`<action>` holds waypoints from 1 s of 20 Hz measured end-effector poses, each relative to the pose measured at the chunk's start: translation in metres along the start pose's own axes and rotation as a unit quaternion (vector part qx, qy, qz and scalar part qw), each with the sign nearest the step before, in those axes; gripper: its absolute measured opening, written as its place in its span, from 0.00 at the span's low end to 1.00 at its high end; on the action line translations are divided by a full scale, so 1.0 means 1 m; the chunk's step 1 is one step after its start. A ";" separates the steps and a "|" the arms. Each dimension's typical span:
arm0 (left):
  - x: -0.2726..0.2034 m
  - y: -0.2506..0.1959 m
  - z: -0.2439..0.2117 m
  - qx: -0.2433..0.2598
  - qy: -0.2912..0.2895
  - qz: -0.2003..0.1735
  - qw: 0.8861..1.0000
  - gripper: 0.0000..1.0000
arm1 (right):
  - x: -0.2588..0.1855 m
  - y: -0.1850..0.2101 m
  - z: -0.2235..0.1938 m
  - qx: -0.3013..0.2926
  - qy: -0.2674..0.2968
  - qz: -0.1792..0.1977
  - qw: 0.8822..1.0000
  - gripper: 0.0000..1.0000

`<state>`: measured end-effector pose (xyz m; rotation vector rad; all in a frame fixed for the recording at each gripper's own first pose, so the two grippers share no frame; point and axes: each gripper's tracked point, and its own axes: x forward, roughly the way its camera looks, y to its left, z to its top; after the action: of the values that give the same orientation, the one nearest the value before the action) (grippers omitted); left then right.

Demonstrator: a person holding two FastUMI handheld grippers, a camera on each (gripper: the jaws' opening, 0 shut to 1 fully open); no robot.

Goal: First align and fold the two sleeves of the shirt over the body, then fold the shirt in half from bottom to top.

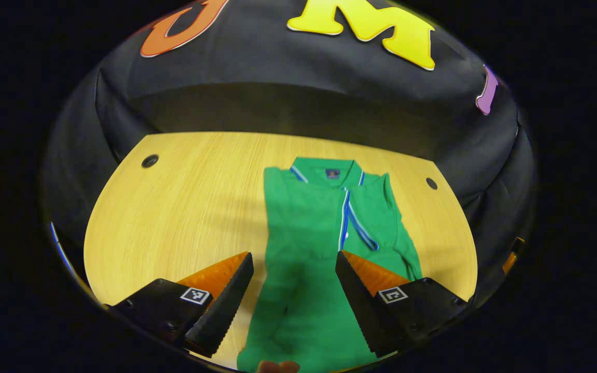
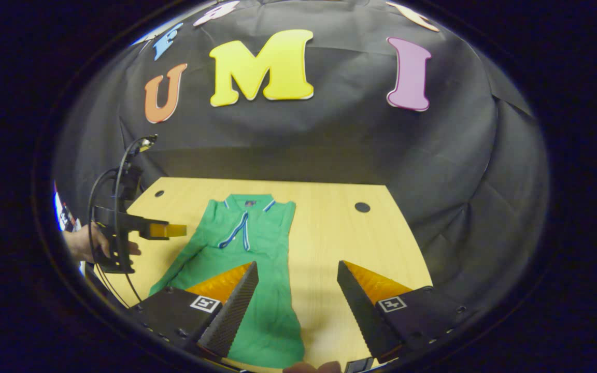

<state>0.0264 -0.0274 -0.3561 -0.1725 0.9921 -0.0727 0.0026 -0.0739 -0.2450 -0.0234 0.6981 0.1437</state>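
Observation:
A green polo shirt (image 1: 303, 223) with blue-and-white trim lies flat on the wooden table (image 1: 184, 207), collar toward the wall. My left gripper (image 1: 294, 255) is open and holds nothing, its fingers straddling the shirt's lower body. In the left gripper view a sleeve hangs along the shirt's right side. My right gripper (image 2: 297, 264) is also open and holds nothing; one finger is over the shirt (image 2: 262, 233), the other over bare table (image 2: 329, 228). In the right gripper view a sleeve runs out at the lower left, near the left gripper (image 2: 166, 229), which hovers beside the shirt.
A hand (image 2: 78, 241) holds the left gripper, with cables looping above it. The tabletop has two round holes (image 2: 159, 193) (image 2: 362, 207) near its far corners. Black cloth walls close the table at the back and sides. Bare wood lies on both sides of the shirt.

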 end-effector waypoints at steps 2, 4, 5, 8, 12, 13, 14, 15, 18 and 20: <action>-0.029 0.018 -0.054 -0.002 0.058 0.001 0.998 1.00 | -0.003 -0.004 -0.029 -0.010 0.038 0.001 0.999 0.94; -0.060 0.032 -0.110 -0.010 0.121 0.008 0.993 1.00 | -0.006 -0.006 -0.059 -0.009 0.081 0.004 0.997 0.94; -0.076 0.036 -0.136 -0.015 0.150 0.011 0.989 1.00 | -0.009 -0.008 -0.076 -0.008 0.105 0.004 0.994 0.94; -0.118 0.042 -0.197 -0.009 0.216 0.017 0.976 1.00 | -0.019 -0.006 -0.138 -0.020 0.198 0.009 0.980 0.94; -0.152 0.040 -0.243 -0.010 0.256 0.023 0.966 1.00 | -0.020 0.003 -0.202 -0.013 0.291 0.017 0.957 0.93; -0.157 0.039 -0.250 -0.010 0.261 0.028 0.965 1.00 | -0.021 0.007 -0.222 -0.009 0.314 0.017 0.949 0.94; -0.163 0.037 -0.257 -0.009 0.267 0.032 0.963 1.00 | -0.021 0.009 -0.237 -0.004 0.332 0.015 0.943 0.95; -0.168 0.034 -0.264 -0.008 0.274 0.034 0.961 1.00 | -0.022 0.011 -0.248 -0.001 0.347 0.012 0.938 0.95; -0.184 0.021 -0.272 -0.003 0.283 0.042 0.958 1.00 | -0.017 0.011 -0.266 0.006 0.371 0.001 0.929 0.95; -0.195 0.007 -0.273 -0.004 0.288 0.045 0.956 1.00 | -0.014 0.009 -0.273 0.005 0.381 -0.006 0.925 0.95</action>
<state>-0.3088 -0.0235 -0.3417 -0.1147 1.5826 -0.0352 -0.1840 -0.0857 -0.4449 -0.0769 1.4788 0.1167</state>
